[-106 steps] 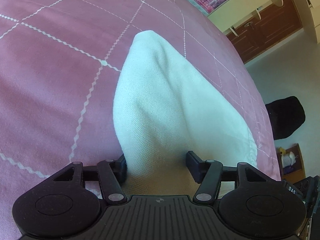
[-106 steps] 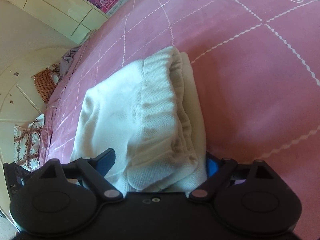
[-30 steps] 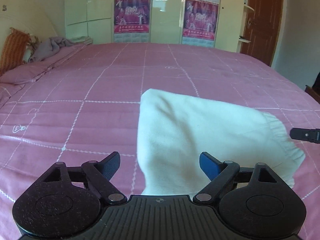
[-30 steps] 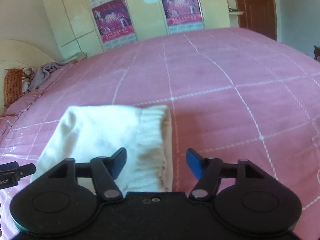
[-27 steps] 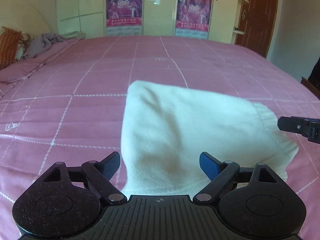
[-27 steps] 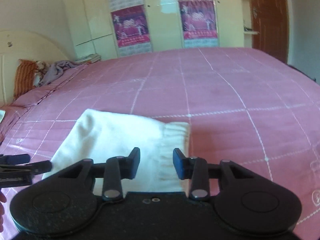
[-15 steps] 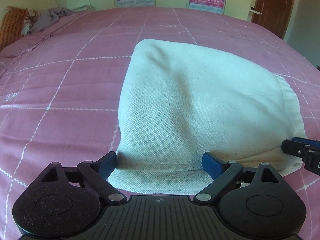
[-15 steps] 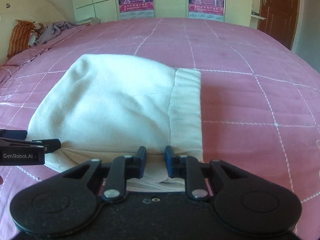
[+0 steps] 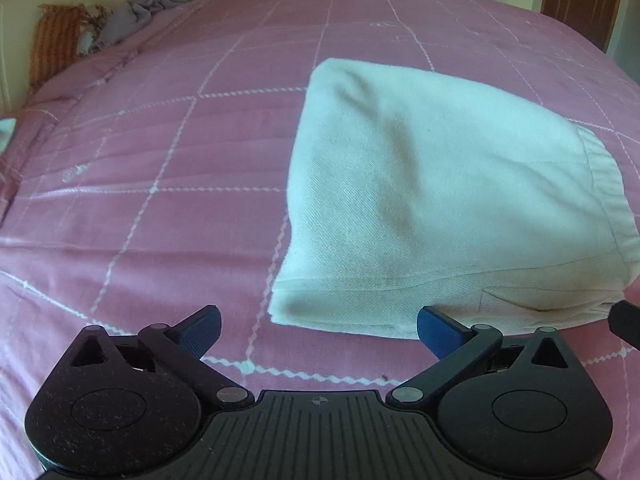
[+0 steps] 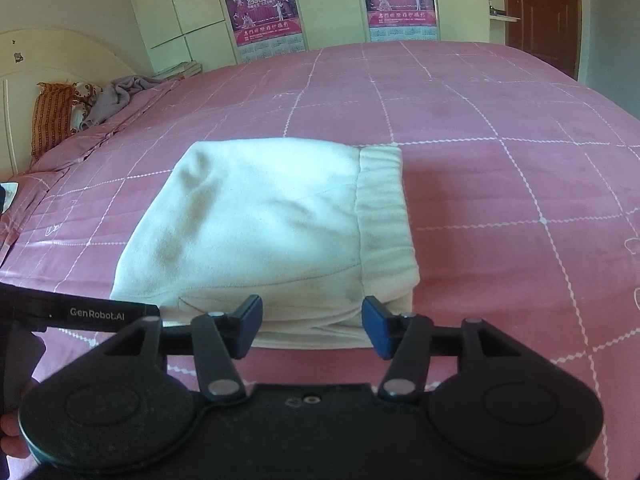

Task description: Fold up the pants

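Note:
The white pants [image 9: 440, 200] lie folded into a thick flat packet on the pink quilt [image 9: 160, 140]. Their ribbed waistband [image 10: 384, 220] runs along the right side. My left gripper [image 9: 318, 330] hovers just short of the packet's near left corner. Its jaws are opening wide and hold nothing. My right gripper [image 10: 312, 326] sits at the near right edge. Its jaws are opening too, the folded edge shows in the gap, and the pads do not press on it. The left gripper's finger [image 10: 80, 312] reaches in from the left in the right wrist view.
An orange pillow [image 10: 52, 120] and a grey cloth [image 10: 120, 96] lie at the bed's head on the far left. Cupboards with two posters [image 10: 264, 4] and a brown door [image 10: 540, 8] stand behind the bed. A hand [image 10: 12, 440] shows at the lower left.
The pants went from hanging in both grippers to lying flat on the quilt. The right jaws narrowed, then spread apart. Both grippers drew back from the near edge, and the left shifted leftward.

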A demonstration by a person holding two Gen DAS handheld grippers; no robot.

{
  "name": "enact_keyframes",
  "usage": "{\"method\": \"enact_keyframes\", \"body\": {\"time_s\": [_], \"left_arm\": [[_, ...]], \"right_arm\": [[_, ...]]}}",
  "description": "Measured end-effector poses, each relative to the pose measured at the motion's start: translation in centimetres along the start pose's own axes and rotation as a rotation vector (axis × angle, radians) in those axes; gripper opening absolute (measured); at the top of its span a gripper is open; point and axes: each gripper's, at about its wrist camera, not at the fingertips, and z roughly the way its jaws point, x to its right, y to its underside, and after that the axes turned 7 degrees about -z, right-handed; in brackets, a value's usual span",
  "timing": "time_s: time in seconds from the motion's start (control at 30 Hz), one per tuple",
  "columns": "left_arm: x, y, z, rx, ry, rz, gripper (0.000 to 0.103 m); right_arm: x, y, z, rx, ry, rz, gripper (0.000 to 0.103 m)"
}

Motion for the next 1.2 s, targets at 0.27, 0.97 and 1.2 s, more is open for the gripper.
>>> {"method": "enact_keyframes", "body": {"time_s": [0.27, 0.97, 1.2], "left_arm": [[0.1, 1.4, -5.1, 0.091, -0.003, 0.067, 0.103], [-8.2, 13.9, -28.9, 0.39, 0.169, -0.027, 0.103], [-10.0, 17.2, -31.4, 0.443, 0.148, -0.132, 0.103]], "right_arm": [[-0.6, 1.5, -2.4, -0.022, 0.005, 0.0, 0.068], [-4.2, 8.1, -25.7, 0.271, -0.107, 0.043, 0.103], [-5.6, 10.7, -30.4, 0.355, 0.028, -0.015, 0.103]]}}
